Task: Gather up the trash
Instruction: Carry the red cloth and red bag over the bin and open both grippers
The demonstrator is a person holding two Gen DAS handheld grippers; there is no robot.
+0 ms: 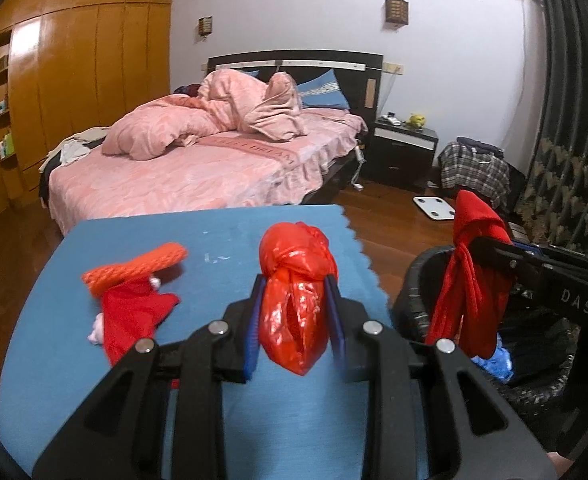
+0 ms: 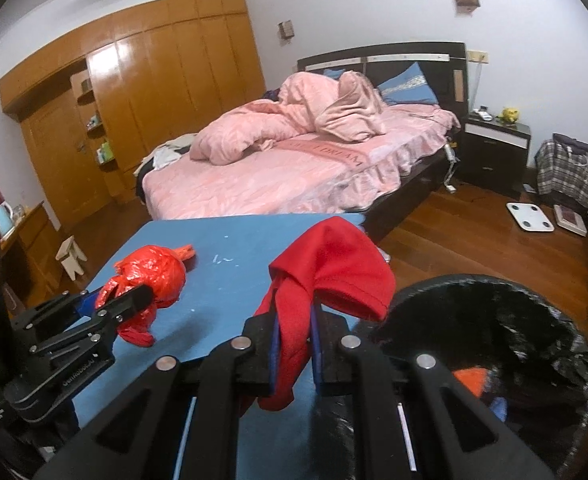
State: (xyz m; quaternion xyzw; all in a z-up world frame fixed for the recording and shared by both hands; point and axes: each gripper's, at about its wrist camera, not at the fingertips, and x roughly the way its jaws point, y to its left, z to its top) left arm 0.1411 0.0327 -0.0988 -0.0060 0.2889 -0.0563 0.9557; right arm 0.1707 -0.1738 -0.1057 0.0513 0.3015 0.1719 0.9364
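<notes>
L gripper (image 1: 297, 312) is clamped on a knotted red plastic bag (image 1: 296, 296), pads squeezing it just below the knot, held a bit above the blue table (image 1: 254, 412). R gripper (image 2: 294, 338) is pinched on a red cloth (image 2: 330, 276), gathered into a narrow bunch between the pads w/ the rest flopping over the top and a tail hanging under. In the left wrist view the cloth hangs right at the rim of the black bin (image 2: 478, 284), which stands just beside the table's right edge and already has some orange and blue stuff inside.

Handling, as I judge it: bag is light, crinkly, slick, so it squashes rather than resists; the knot is the safest hold since film alone could slide out. Cloth is soft and limp, no stiffness, may snag the rim on release, so let go well over the opening.

Left on the table: an orange rope-like roll (image 1: 134, 268) w/ another red cloth piece (image 1: 130, 316) touching it, plus something small and pale, prob tissue, hard to tell
</notes>
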